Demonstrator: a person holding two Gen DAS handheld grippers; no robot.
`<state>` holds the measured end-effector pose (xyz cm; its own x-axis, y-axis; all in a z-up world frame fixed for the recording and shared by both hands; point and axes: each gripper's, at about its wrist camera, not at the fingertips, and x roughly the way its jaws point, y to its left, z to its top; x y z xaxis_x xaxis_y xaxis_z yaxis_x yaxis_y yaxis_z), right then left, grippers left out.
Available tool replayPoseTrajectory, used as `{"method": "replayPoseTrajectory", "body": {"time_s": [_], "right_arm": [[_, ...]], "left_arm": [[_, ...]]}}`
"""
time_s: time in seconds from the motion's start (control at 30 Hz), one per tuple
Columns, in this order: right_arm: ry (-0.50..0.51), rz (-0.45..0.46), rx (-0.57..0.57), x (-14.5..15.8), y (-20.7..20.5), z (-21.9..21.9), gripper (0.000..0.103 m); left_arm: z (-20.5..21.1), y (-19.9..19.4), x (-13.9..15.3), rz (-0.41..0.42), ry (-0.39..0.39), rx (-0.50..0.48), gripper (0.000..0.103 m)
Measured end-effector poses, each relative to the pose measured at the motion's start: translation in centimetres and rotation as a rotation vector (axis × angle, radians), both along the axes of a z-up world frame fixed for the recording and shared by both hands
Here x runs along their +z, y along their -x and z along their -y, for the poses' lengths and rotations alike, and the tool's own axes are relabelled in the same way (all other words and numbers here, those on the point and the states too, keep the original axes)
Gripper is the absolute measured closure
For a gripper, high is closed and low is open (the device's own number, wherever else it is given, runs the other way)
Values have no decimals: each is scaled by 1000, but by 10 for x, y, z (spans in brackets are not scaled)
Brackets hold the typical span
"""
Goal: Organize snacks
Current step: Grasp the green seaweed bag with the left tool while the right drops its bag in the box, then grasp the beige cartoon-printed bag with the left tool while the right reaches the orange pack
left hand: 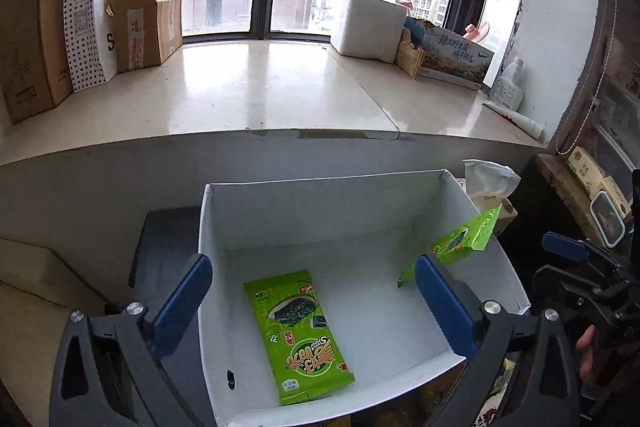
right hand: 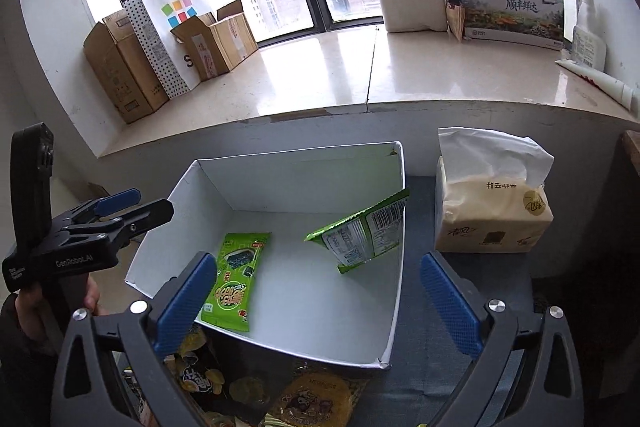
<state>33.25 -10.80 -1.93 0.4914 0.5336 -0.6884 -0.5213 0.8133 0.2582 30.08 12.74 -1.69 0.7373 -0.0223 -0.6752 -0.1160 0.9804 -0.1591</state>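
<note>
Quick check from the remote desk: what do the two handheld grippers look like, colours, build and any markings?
Both match: black angular frames with triangular cut-outs and silver round bolts at the pivots. The left gripper and right gripper each have two fingers faced with blue textured pads. In the right wrist view the left gripper's body shows small white lettering, "GenRobot.AI". A dark sleeve shows behind the left hand.

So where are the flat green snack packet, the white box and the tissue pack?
flat green packet (left hand: 298, 337): left wrist view, middle of its front.
white box (left hand: 320, 211): left wrist view, far inner wall.
tissue pack (right hand: 492, 219): right wrist view, front face.
</note>
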Motion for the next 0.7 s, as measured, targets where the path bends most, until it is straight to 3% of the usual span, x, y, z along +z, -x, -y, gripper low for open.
{"method": "replayPoseTrajectory", "body": {"time_s": [0.17,0.27,0.4,0.57,0.7], "right_arm": [[-76,59,17,27,25,12,0],[-97,140,36,48,49,19,0],[-133,185,83,63,85,33,0],[-143,177,81,56,128,60,0],[-173,126,93,31,164,77,0]], "left_arm": [[8,27,18,5,14,-25,0],[18,57,32,45,-51,-31,0],[23,104,46,96,-49,-45,0],[25,170,43,137,-11,-33,0],[28,212,16,107,0,3,0]]}}
